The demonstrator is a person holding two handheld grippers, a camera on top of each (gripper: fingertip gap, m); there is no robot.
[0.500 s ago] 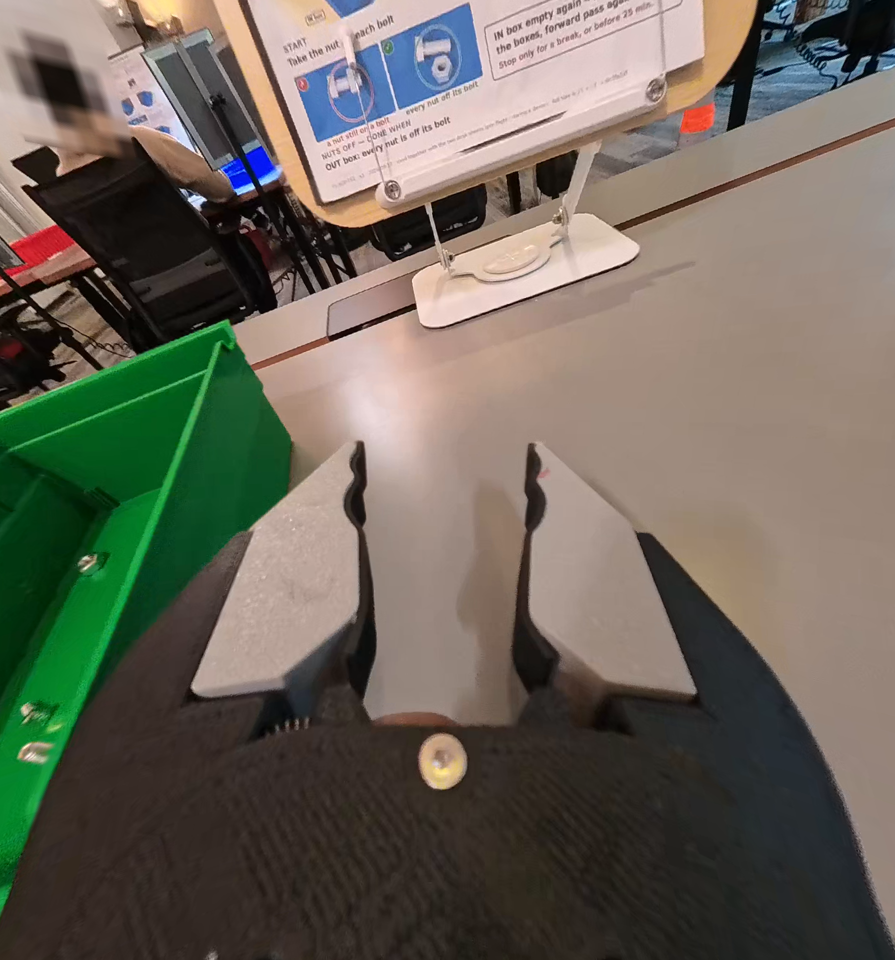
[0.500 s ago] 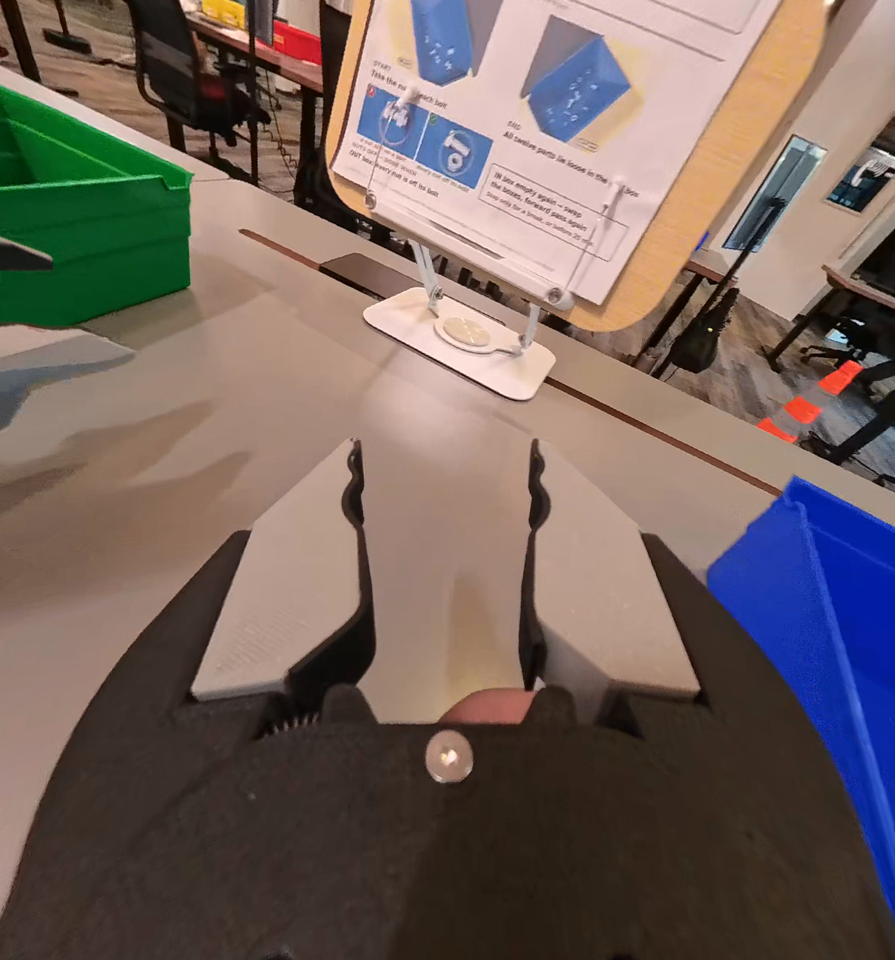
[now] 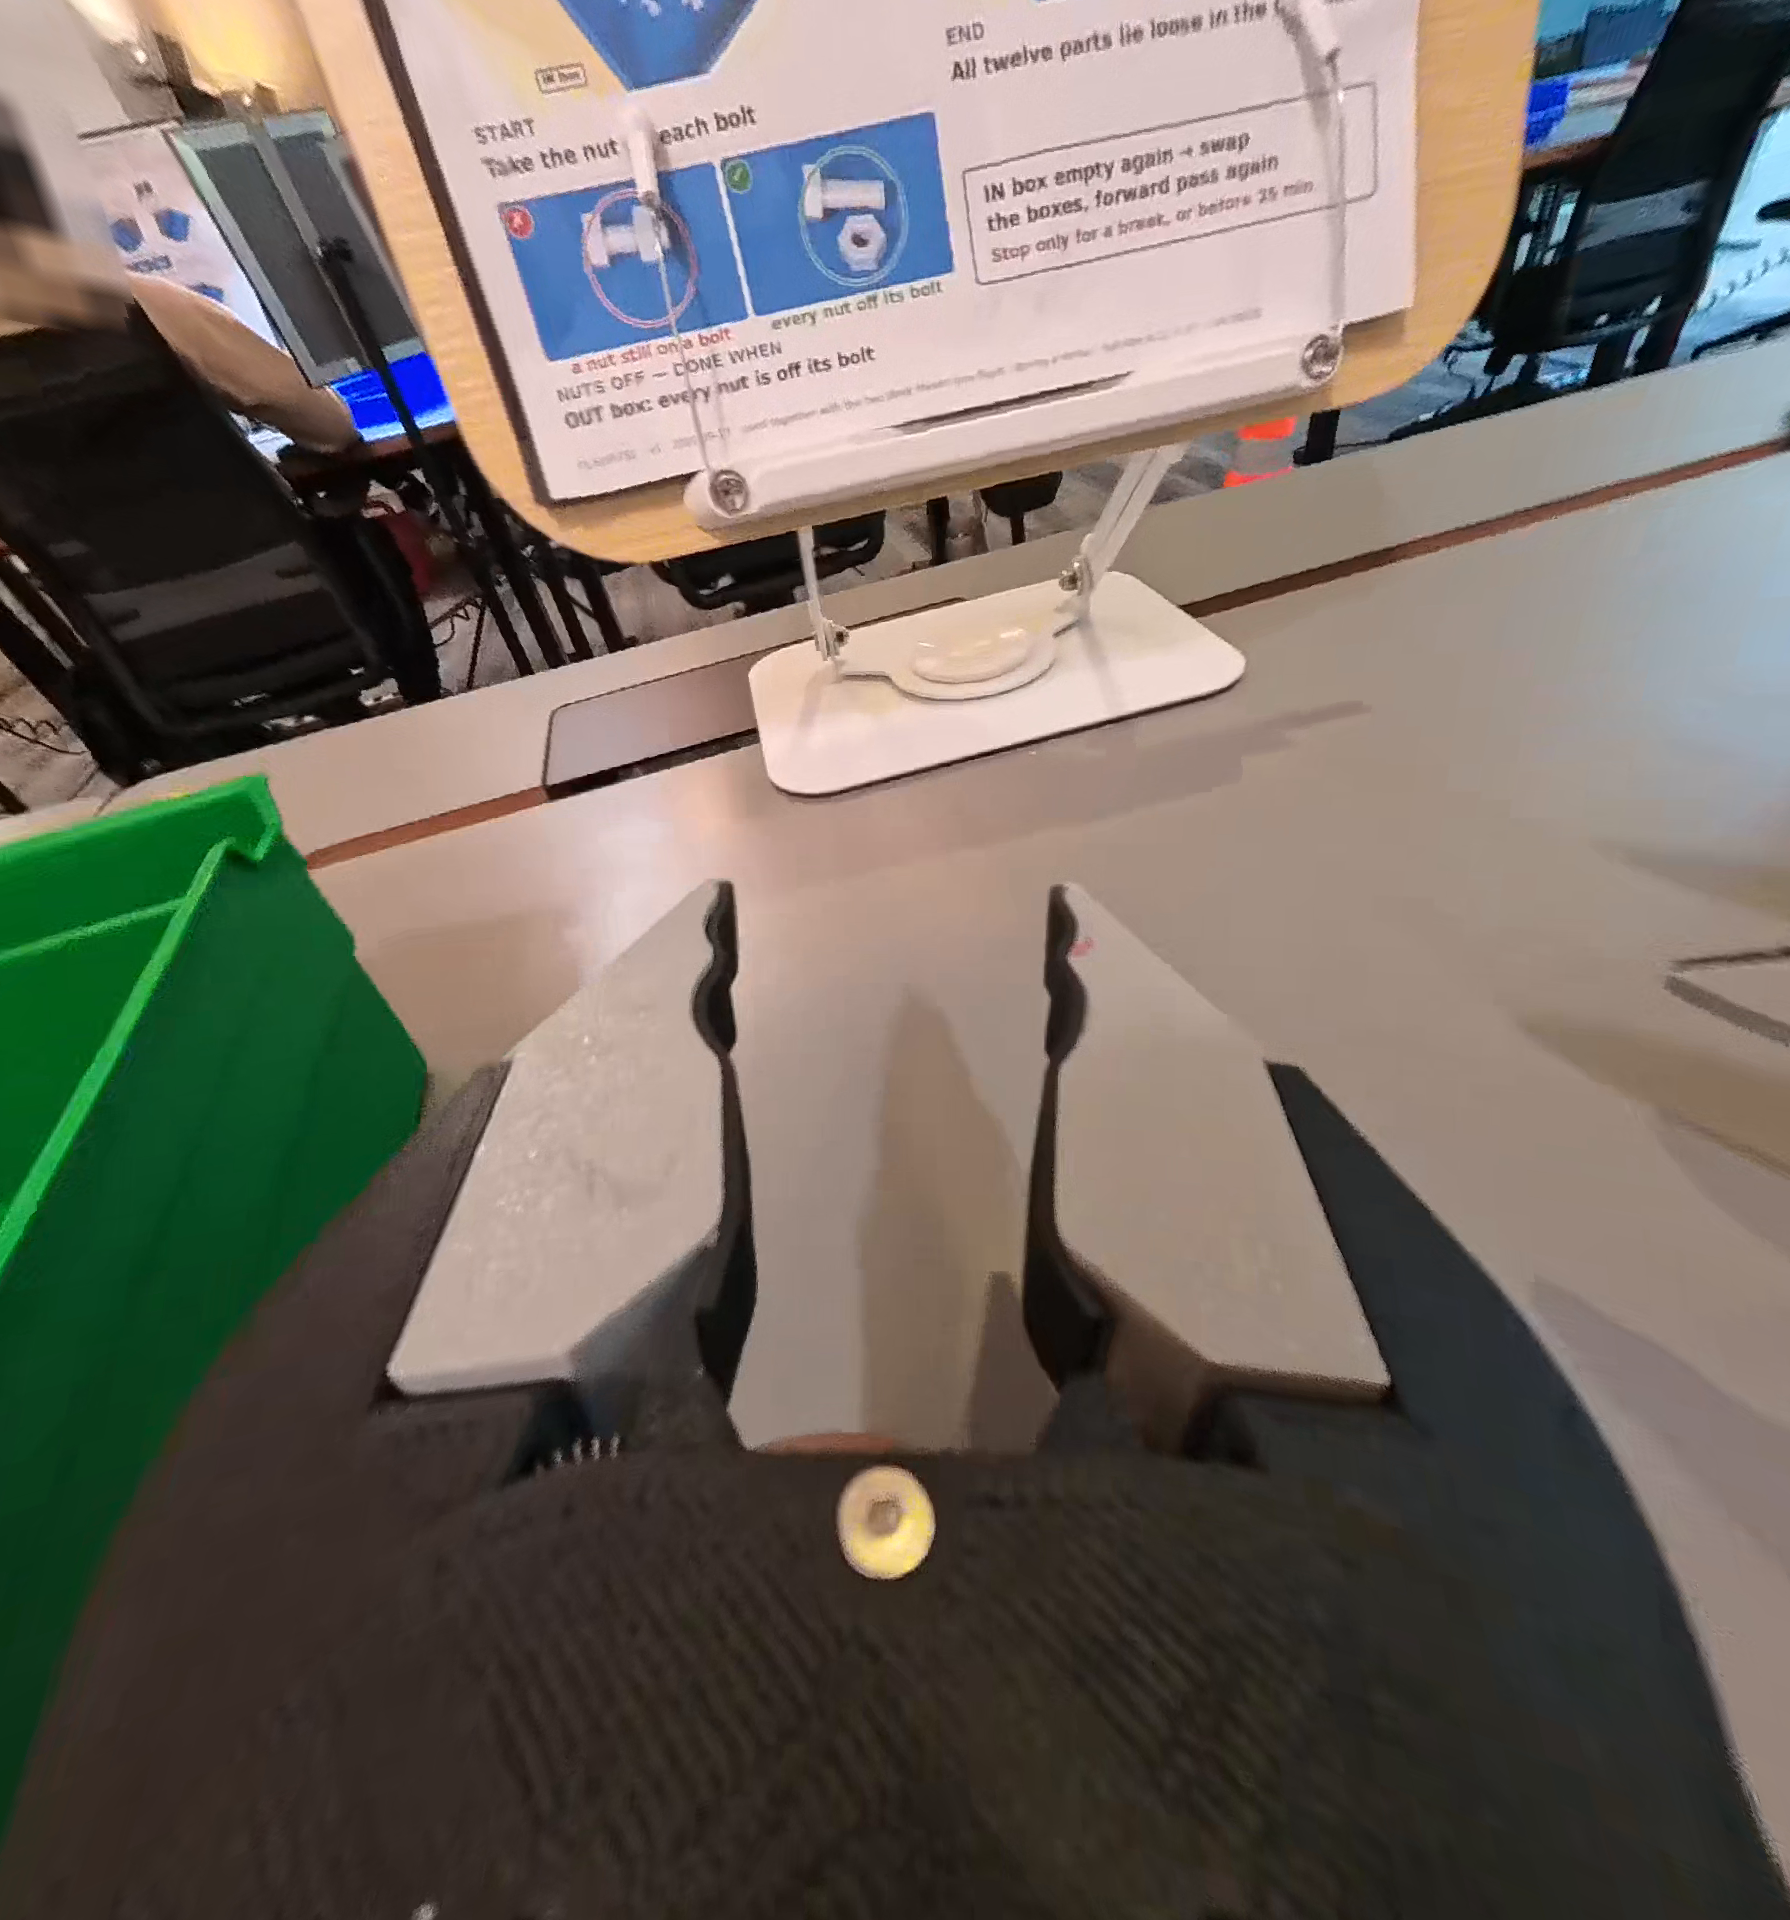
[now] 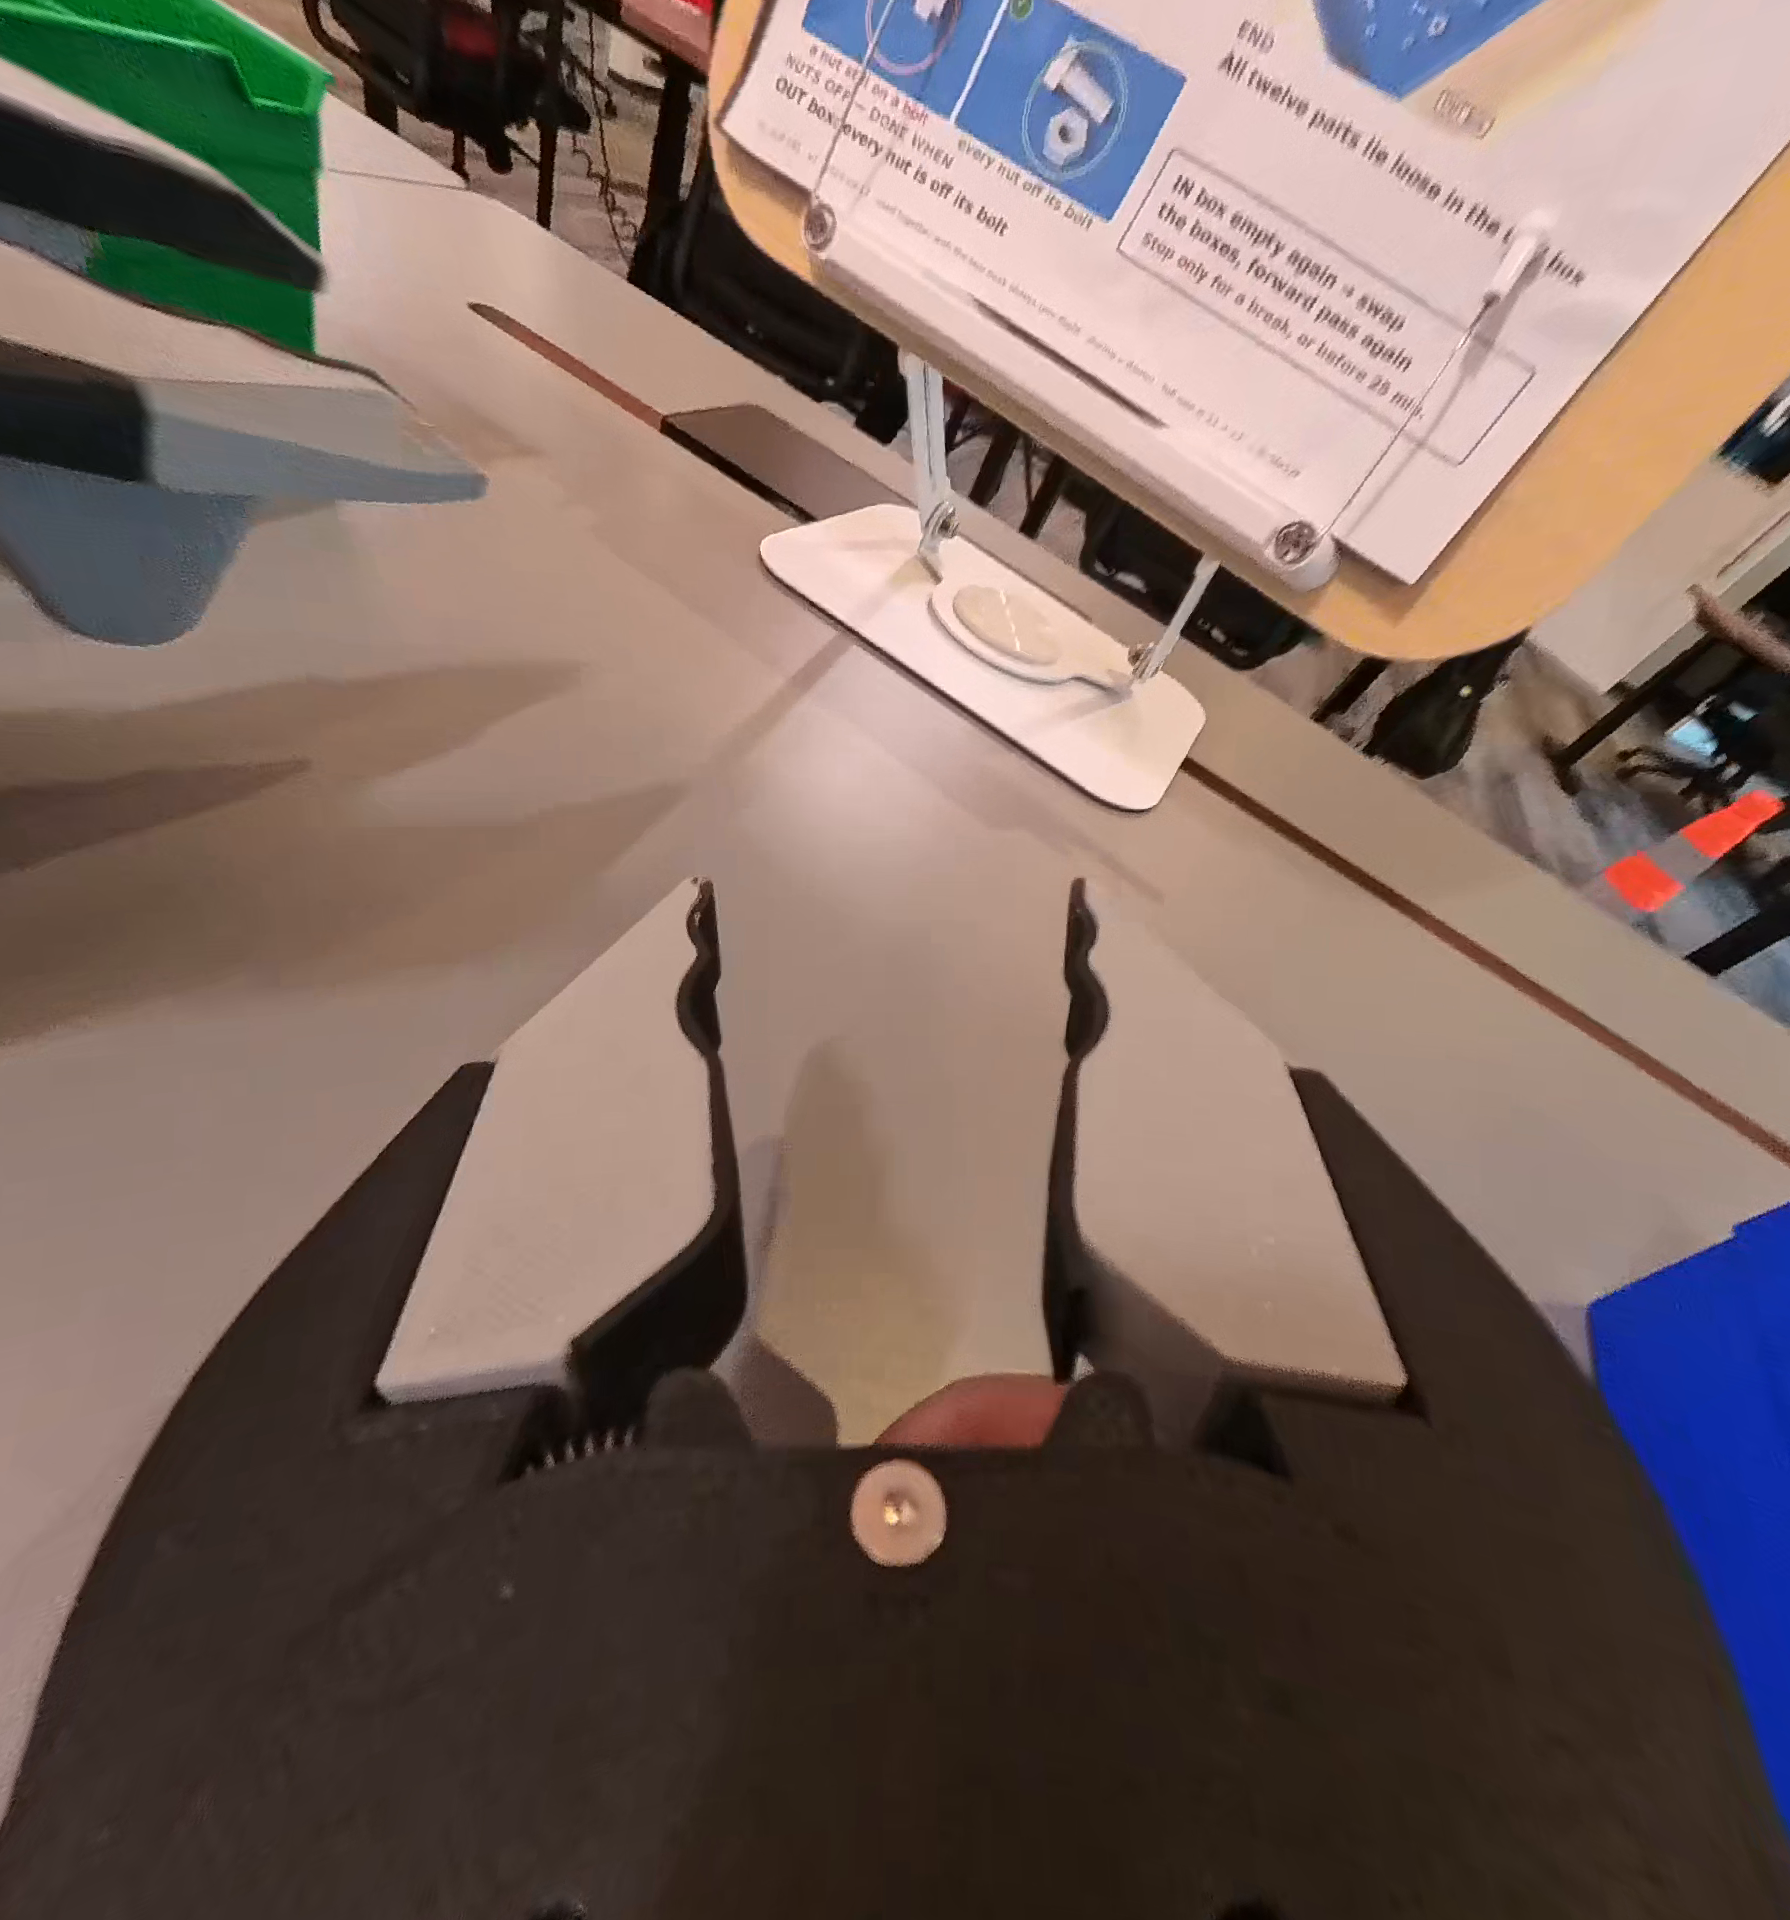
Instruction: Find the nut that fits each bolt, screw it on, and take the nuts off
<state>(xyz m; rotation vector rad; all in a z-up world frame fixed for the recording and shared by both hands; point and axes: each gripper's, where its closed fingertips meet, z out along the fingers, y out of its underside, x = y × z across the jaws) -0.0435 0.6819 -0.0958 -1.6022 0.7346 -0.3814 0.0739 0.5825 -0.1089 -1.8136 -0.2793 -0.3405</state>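
With both jaws apart and empty, the left gripper [image 3: 886, 935] should be swung over the green bin [image 3: 143, 1039] beside it, the right gripper [image 4: 886, 935] held clear.

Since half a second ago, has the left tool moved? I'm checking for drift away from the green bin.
Yes. The left tool has swung right, away from the green bin: less of the bin shows, and the white stand base now sits straight ahead.

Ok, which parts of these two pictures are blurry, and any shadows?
Left wrist view: green bin edge smeared; the left tongs cast a shadow between them. Right wrist view: the other gripper at left is motion-blurred, with soft shadows on the table.
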